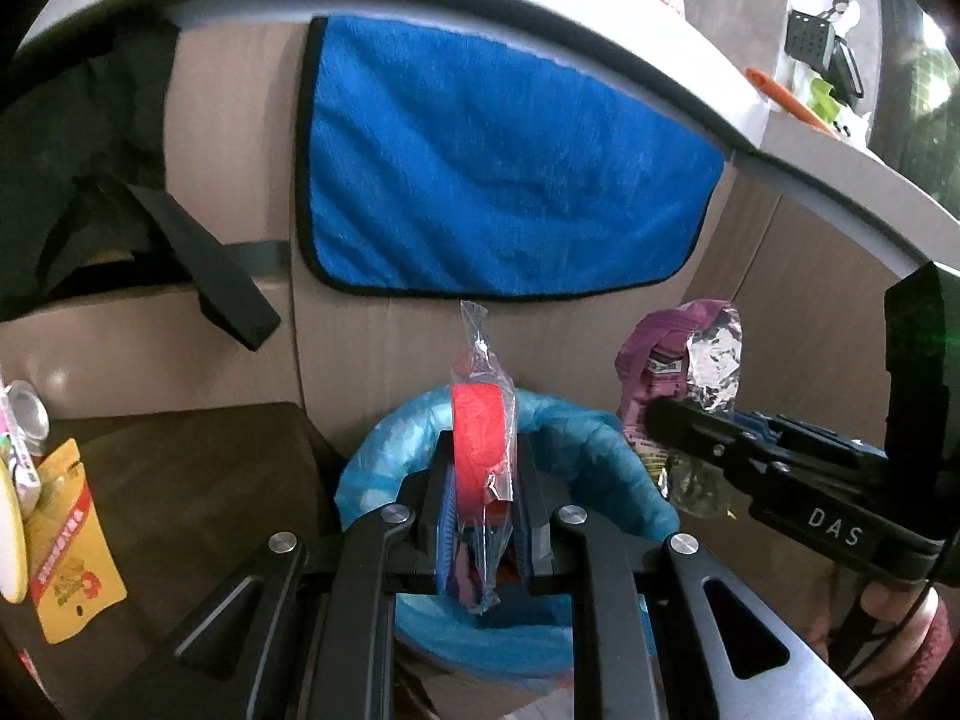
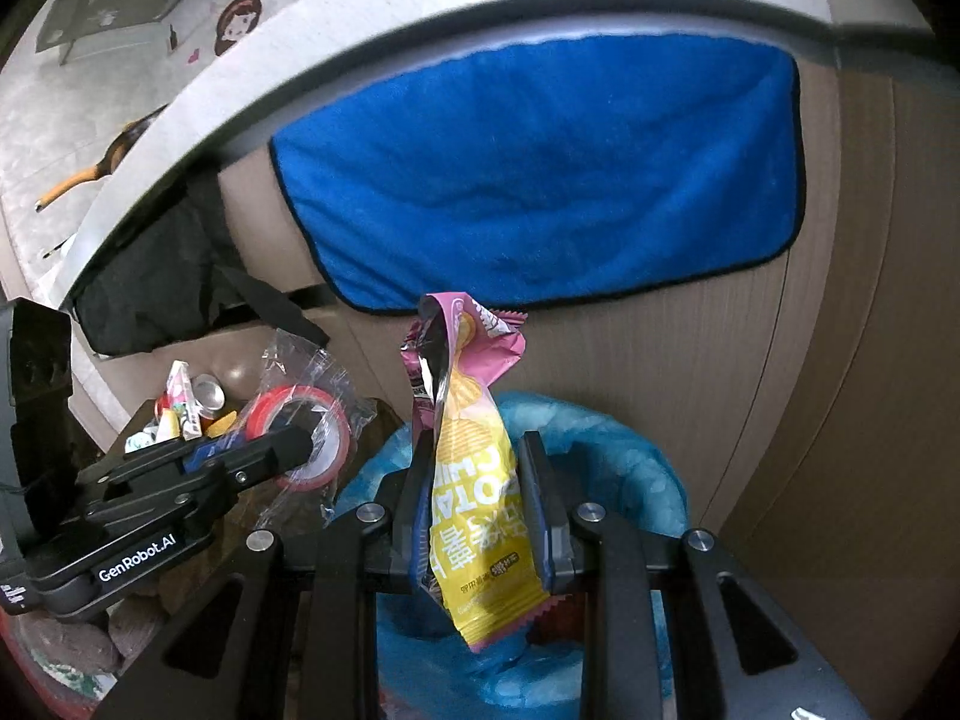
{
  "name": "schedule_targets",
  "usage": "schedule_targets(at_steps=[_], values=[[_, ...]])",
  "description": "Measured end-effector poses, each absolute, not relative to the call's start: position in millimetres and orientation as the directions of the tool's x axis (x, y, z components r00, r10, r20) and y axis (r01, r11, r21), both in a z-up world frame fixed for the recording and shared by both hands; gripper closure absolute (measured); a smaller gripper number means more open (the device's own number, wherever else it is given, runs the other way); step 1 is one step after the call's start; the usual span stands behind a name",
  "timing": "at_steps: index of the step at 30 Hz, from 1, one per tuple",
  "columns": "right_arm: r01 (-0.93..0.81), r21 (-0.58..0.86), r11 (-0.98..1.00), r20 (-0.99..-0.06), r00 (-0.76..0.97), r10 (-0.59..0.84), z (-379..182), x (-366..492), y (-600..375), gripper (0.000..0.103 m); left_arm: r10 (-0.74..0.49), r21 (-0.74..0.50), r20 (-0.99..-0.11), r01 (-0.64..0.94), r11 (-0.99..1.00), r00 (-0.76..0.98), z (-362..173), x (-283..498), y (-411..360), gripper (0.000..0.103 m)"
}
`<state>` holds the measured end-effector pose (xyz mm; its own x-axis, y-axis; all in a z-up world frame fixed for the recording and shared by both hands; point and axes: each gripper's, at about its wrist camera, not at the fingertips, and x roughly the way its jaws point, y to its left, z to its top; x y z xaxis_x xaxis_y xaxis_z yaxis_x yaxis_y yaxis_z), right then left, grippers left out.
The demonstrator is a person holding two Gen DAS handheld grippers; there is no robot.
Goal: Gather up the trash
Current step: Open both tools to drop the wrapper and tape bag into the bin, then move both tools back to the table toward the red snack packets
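My left gripper (image 1: pixel 483 468) is shut on a red tape roll in a clear plastic wrapper (image 1: pixel 483 444), held over the bin with a blue liner (image 1: pixel 606 450). My right gripper (image 2: pixel 477 480) is shut on a yellow and pink chip packet (image 2: pixel 471 480), held above the same bin (image 2: pixel 630 462). The right gripper (image 1: pixel 672 420) with the packet (image 1: pixel 678 372) shows at the right of the left wrist view. The left gripper (image 2: pixel 300 444) with the tape roll (image 2: pixel 300 438) shows at the left of the right wrist view.
A blue towel (image 1: pixel 498 168) hangs on the beige cabinet front behind the bin. A dark low table (image 1: pixel 198 480) to the left holds a yellow packet (image 1: pixel 72 546) and small items (image 2: pixel 186 408). A black cloth (image 1: pixel 78 138) hangs at upper left. A grey countertop (image 1: pixel 840 162) runs above.
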<state>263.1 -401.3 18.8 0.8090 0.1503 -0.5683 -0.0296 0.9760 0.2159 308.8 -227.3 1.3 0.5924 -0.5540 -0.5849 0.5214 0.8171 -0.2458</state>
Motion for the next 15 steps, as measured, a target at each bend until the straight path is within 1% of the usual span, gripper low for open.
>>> schedule_targets(at_steps=[7, 9, 10, 11, 12, 15], values=[[-0.008, 0.248, 0.969, -0.594, 0.788, 0.159, 0, 275, -408, 0.078, -0.576, -0.285, -0.602, 0.525, 0.802, 0.554, -11, 321, -233, 0.086], [-0.006, 0.256, 0.967, -0.594, 0.788, 0.162, -3, 276, -409, 0.072, -0.617, -0.335, -0.595, 0.538, 0.773, 0.516, -15, 327, -232, 0.071], [0.002, 0.253, 0.968, -0.595, 0.789, 0.154, -5, 276, -410, 0.061, -0.628, -0.354, -0.593, 0.536, 0.766, 0.504, -16, 329, -231, 0.050], [0.006, 0.250, 0.968, -0.598, 0.787, 0.150, -6, 275, -410, 0.048, -0.642, -0.377, -0.585, 0.535, 0.756, 0.495, -16, 331, -229, 0.040], [0.009, 0.251, 0.968, -0.599, 0.787, 0.148, -7, 275, -411, 0.045, -0.651, -0.390, -0.578, 0.534, 0.750, 0.491, -15, 333, -226, 0.040], [0.022, 0.253, 0.967, -0.600, 0.788, 0.139, -7, 271, -411, 0.045, -0.645, -0.390, -0.573, 0.525, 0.757, 0.506, -7, 334, -216, 0.040]])
